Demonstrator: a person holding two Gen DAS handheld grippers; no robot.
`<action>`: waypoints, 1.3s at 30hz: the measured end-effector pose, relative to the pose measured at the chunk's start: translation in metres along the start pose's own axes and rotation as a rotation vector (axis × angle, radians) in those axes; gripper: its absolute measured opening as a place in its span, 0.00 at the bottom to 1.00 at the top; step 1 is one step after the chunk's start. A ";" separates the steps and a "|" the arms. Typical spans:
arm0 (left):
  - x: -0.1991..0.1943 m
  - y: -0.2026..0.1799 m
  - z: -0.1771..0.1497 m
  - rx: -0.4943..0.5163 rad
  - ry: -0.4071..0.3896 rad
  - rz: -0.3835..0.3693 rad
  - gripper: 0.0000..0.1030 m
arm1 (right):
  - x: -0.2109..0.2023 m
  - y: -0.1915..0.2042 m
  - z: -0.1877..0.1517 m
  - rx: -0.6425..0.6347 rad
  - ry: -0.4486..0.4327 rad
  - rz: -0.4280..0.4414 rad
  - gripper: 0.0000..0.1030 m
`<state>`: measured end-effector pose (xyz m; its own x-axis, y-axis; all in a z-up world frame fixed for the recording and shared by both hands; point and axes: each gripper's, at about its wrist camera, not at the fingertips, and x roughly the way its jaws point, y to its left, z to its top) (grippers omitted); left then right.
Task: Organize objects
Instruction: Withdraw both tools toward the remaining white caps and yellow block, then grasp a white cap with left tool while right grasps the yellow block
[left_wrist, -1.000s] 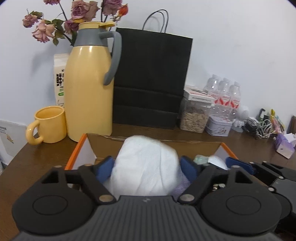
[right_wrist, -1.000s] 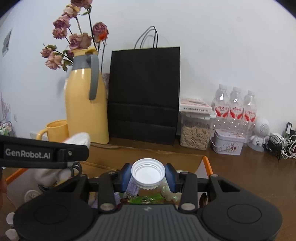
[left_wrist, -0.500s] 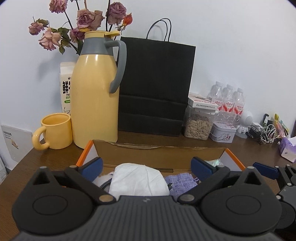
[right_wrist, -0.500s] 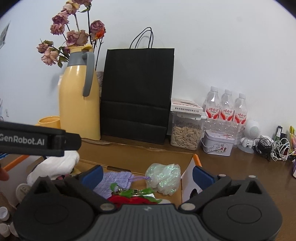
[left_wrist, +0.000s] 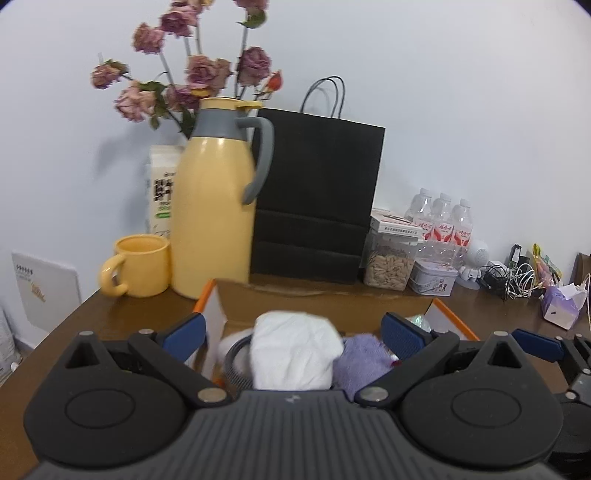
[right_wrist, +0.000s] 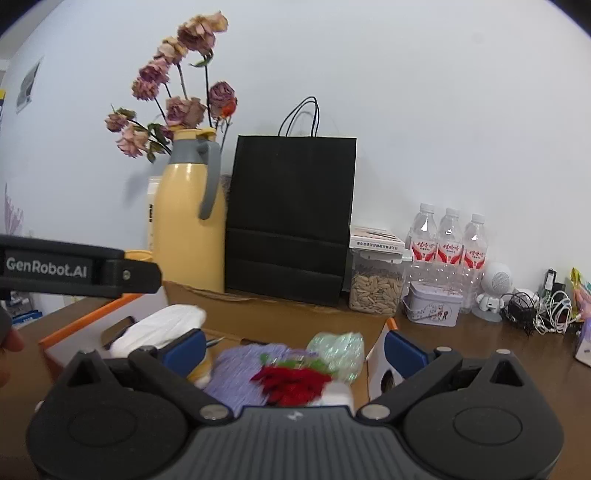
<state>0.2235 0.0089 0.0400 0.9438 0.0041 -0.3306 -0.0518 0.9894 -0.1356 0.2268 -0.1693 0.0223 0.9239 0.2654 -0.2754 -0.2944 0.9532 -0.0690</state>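
Note:
An orange-edged cardboard box (left_wrist: 321, 303) sits on the brown table just ahead of both grippers. A white cloth bundle (left_wrist: 295, 350) and a purple cloth (left_wrist: 360, 356) lie inside it. My left gripper (left_wrist: 294, 332) is open, its blue pads wide on either side of the bundle and not touching it. In the right wrist view the box (right_wrist: 280, 318) also holds a red flower (right_wrist: 291, 380) on the purple cloth (right_wrist: 236, 369), a shiny green bag (right_wrist: 338, 350) and the white bundle (right_wrist: 162, 325). My right gripper (right_wrist: 293, 349) is open above them, holding nothing.
Behind the box stand a yellow thermos jug (left_wrist: 210, 221), a yellow mug (left_wrist: 140, 266), a black paper bag (left_wrist: 314, 206), a seed jar (left_wrist: 389, 266), a tin (left_wrist: 434, 280) and water bottles (left_wrist: 443, 225). Tangled cables (left_wrist: 509, 275) lie at the far right.
The left jaws opened and let the white bundle drop into the box. The right jaws opened and released a white-lidded jar. Both grippers have drawn back from the box.

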 end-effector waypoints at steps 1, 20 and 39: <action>-0.007 0.004 -0.003 -0.004 0.004 0.005 1.00 | -0.007 0.002 -0.003 -0.002 0.001 0.008 1.00; -0.033 0.098 -0.068 0.054 0.262 0.156 1.00 | -0.026 0.043 -0.064 -0.089 0.289 0.106 0.89; -0.006 0.081 -0.080 0.124 0.307 0.057 0.45 | -0.017 0.044 -0.067 -0.080 0.352 0.113 0.79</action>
<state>0.1871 0.0770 -0.0440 0.7971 0.0344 -0.6029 -0.0437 0.9990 -0.0007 0.1823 -0.1414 -0.0401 0.7481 0.2890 -0.5973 -0.4209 0.9026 -0.0905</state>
